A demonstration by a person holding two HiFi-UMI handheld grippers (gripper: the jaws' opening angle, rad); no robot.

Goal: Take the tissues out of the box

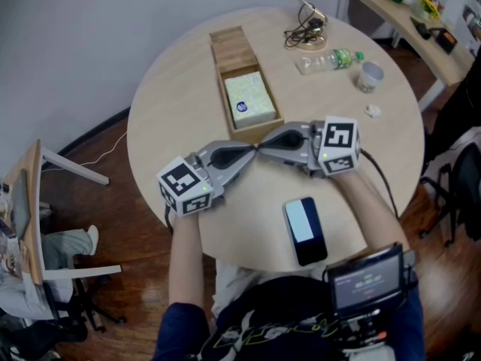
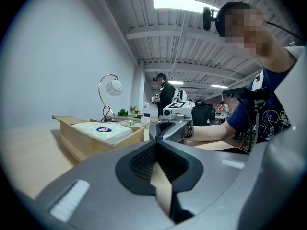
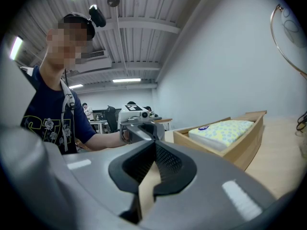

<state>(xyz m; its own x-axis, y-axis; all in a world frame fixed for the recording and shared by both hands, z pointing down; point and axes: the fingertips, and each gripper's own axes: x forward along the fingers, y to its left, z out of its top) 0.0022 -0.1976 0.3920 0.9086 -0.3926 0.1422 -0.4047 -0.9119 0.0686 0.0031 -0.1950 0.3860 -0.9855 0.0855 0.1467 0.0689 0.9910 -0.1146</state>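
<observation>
Lying in oblong wooden box [image 1: 229,47], soft speckled tissue pack [image 1: 250,100].

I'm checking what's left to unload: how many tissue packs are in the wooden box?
1. The tissue pack lies in the near end of the wooden box; the far end shows only bare wood. Others could be hidden beneath it.

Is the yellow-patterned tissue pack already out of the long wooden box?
No, the yellow-patterned tissue pack lies inside the long wooden box, filling its near end.
</observation>
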